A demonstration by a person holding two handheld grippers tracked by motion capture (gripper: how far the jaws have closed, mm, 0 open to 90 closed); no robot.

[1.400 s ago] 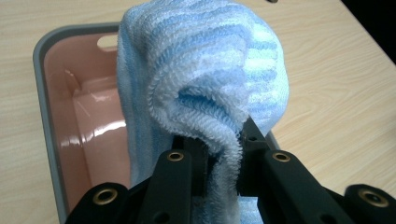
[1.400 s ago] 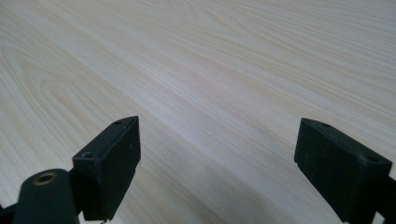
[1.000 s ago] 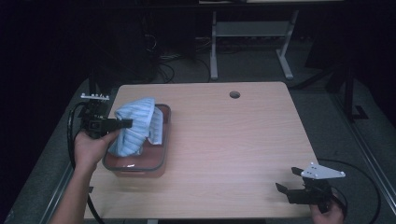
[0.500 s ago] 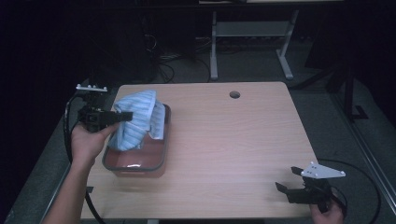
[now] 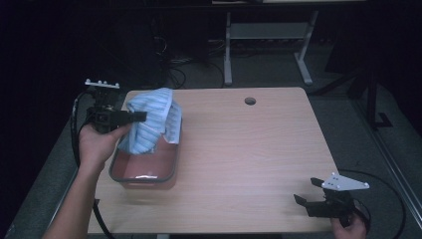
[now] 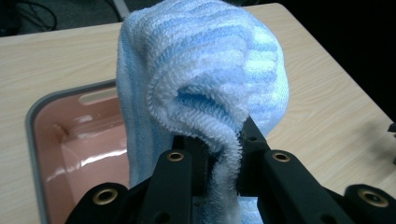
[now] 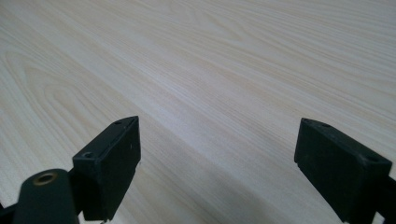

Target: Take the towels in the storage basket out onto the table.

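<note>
A light blue striped towel (image 5: 152, 122) hangs in the air above a pink tub with a grey rim (image 5: 119, 175) at the table's left. My left gripper (image 5: 142, 117) is shut on a fold of the towel (image 6: 210, 84), which bulges up over the jaws and drapes down past them. The tub (image 6: 35, 116) shows a glossy pink inside below the cloth. My right gripper (image 5: 303, 195) rests near the table's front right corner, held by a hand, and it is open. Its two black fingers (image 7: 112, 163) stand far apart over bare wood.
The wooden table (image 5: 249, 149) has a round cable hole (image 5: 250, 101) near its far edge. A desk frame and cables stand on the dark floor behind. Black cables trail off both grippers at the table's sides.
My left gripper has risen with the towel, lifting most of the cloth out of the tub and baring its pink floor. The right gripper has kept still.
</note>
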